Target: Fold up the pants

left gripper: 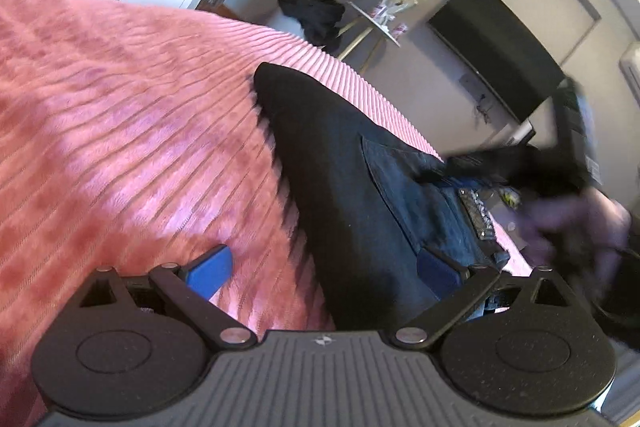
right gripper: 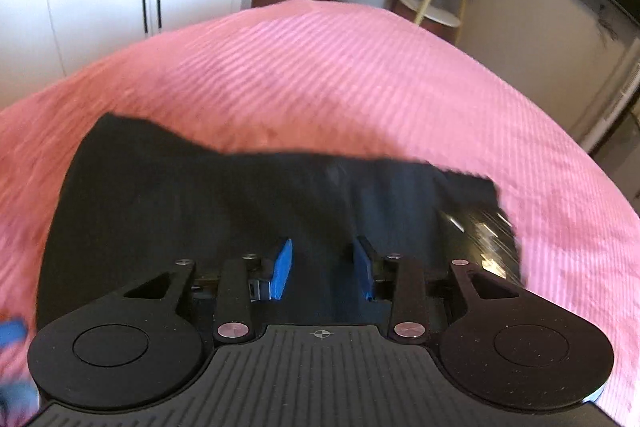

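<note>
The pants [left gripper: 352, 195] are black and dark blue denim with a glittery silver strip, the ribbed blanket [left gripper: 120, 99] is pink, and the gripper pads [right gripper: 282, 269] are blue.

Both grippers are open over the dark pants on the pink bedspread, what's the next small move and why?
Probably lower the right gripper and close on the pants: its jaws stand open with fabric directly beneath, nothing gripped. The left gripper is open too.
</note>
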The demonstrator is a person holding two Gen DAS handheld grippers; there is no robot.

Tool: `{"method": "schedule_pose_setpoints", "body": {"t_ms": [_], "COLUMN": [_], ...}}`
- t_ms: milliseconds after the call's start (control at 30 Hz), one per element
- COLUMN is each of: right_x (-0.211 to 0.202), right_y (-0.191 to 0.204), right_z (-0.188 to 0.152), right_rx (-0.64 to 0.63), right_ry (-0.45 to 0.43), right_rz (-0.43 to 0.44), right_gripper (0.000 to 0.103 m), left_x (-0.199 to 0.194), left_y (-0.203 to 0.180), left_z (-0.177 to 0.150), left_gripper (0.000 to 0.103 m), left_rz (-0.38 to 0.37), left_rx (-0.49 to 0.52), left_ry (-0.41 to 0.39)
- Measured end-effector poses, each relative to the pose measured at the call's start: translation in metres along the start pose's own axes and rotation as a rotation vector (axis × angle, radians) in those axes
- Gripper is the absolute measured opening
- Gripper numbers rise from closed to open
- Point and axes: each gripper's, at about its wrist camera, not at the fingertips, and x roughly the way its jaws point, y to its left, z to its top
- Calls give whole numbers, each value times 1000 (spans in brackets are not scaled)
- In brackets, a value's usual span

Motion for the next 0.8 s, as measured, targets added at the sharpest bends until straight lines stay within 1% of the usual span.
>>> {"method": "schedule_pose_setpoints", "body": {"t_ms": [33, 67, 133, 167, 233, 267, 333, 400, 433, 467, 500, 533, 567, 600, 633, 667, 700, 733, 767, 800], "right_x": [14, 28, 47, 46, 30, 17, -12, -38, -47, -54, -64, -72, -77, -78, -78, -79, -84, -91, -98, -104], "right_y": [3, 4, -3, -7, -13, -19, -33, -55, -67, -77, -81, -82, -83, -87, -91, -96, -99, -99, -97, -96], "right_z": [3, 6, 6, 7, 0, -10, -42, -83, -101, -118, -131, -138, -141, -144, -149, -156, -162, -167, -170, -172], "right_rx": [-5, -5, 12, 24, 11, 3, -10, 5, 34, 37, 22, 28, 64, 110, 160, 206, 229, 227, 207, 186], "right_ry": [7, 5, -7, -12, -37, -49, -82, -83, -71, -60, -79, -82, -48, 5, 71, 123, 140, 147, 159, 179], "right_rz": [-13, -26, -29, -18, 9, 35, 83, 122, 130, 135, 142, 143, 121, 104, 108, 118, 128, 126, 115, 103], "right_gripper": [38, 43, 49, 49, 49, 49, 49, 56, 55, 44, 41, 44, 60, 67, 68, 62, 62, 69, 83, 89], "left_x": [0, -2, -3, -4, -3, -1, 2, 4, 4, 5, 6, 6, 6, 7, 7, 6, 2, -1, -4, -7], "left_y": [2, 3, 4, 4, 2, 1, -3, -6, -7, -8, -9, -10, -12, -15, -20, -27, -36, -45, -55, -66], "left_z": [0, -1, -2, -4, -6, -6, -10, -14, -16, -17, -17, -17, -16, -14, -12, -10, -7, -4, -2, -2], "left_gripper": [99, 99, 99, 99, 99, 99, 99, 99, 99, 99, 99, 99, 99, 99, 99, 99, 99, 99, 99, 99], "left_rz": [-1, -1, 5, 10, 28, 39, 61, 77, 84, 91, 97, 102, 119, 141, 172, 216, 266, 300, 320, 333], "left_rx": [3, 3, 8, 15, 38, 51, 90, 125, 141, 153, 159, 160, 157, 156, 154, 142, 116, 91, 75, 72], "left_ry": [-6, -14, -30, -39, -56, -64, -82, -102, -110, -112, -110, -107, -96, -80, -57, -29, 0, 31, 63, 93]}}
